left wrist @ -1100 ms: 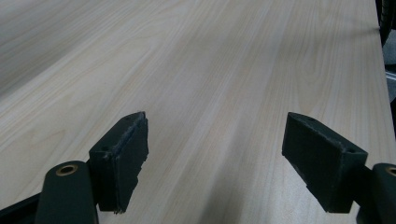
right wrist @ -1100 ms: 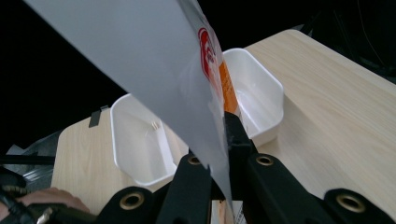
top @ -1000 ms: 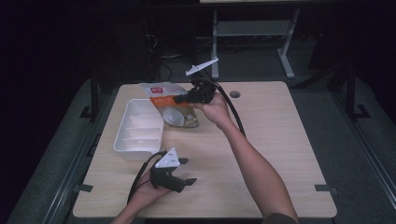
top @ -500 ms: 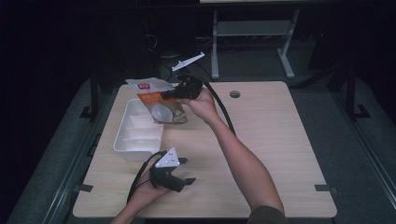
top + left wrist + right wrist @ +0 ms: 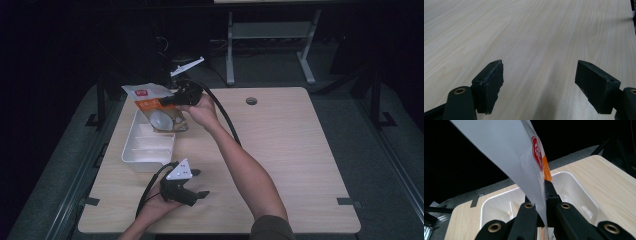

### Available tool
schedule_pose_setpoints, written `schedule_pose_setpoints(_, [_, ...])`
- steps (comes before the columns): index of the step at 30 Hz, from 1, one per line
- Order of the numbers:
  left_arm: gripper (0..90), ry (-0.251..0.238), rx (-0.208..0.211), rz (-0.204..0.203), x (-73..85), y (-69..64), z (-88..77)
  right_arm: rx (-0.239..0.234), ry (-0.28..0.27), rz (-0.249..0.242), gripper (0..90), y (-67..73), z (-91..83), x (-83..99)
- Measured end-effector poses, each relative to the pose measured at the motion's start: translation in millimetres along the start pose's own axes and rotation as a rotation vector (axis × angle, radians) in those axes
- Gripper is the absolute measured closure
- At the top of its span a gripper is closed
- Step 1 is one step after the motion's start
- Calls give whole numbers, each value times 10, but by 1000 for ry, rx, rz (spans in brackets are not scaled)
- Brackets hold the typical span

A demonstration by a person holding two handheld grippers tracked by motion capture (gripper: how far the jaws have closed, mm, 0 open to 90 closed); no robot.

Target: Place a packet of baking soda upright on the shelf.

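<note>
We judge transfer underway: right gripper (image 5: 172,101) pinches snack pouch (image 5: 155,107) above the white tray (image 5: 145,152) beneath it; release remains. Left gripper (image 5: 539,87) spread, idle.

Light wood-grain table (image 5: 300,150) with a cable grommet hole (image 5: 251,101); a white compartmented tray (image 5: 145,150) rests near its left edge.

A metal stand (image 5: 270,37) sits on dark floor (image 5: 350,55) beyond the table.
</note>
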State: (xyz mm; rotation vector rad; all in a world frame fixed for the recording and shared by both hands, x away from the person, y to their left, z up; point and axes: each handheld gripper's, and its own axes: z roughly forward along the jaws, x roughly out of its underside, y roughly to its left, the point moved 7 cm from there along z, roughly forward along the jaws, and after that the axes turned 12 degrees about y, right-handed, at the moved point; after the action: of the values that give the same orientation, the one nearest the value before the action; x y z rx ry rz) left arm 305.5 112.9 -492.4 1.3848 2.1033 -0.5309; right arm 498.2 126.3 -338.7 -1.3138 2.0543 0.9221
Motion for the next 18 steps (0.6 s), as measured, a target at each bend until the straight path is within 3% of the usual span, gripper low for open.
schedule_pose_setpoints(10, [219, 3, -4, -2, 18, 11, -11, -21, -11, -5, 899, -13, 288, -124])
schedule_pose_setpoints(18, [219, 4, -7, 0, 28, 21, -27, -35, -9, 4, 899, -44, 493, -118])
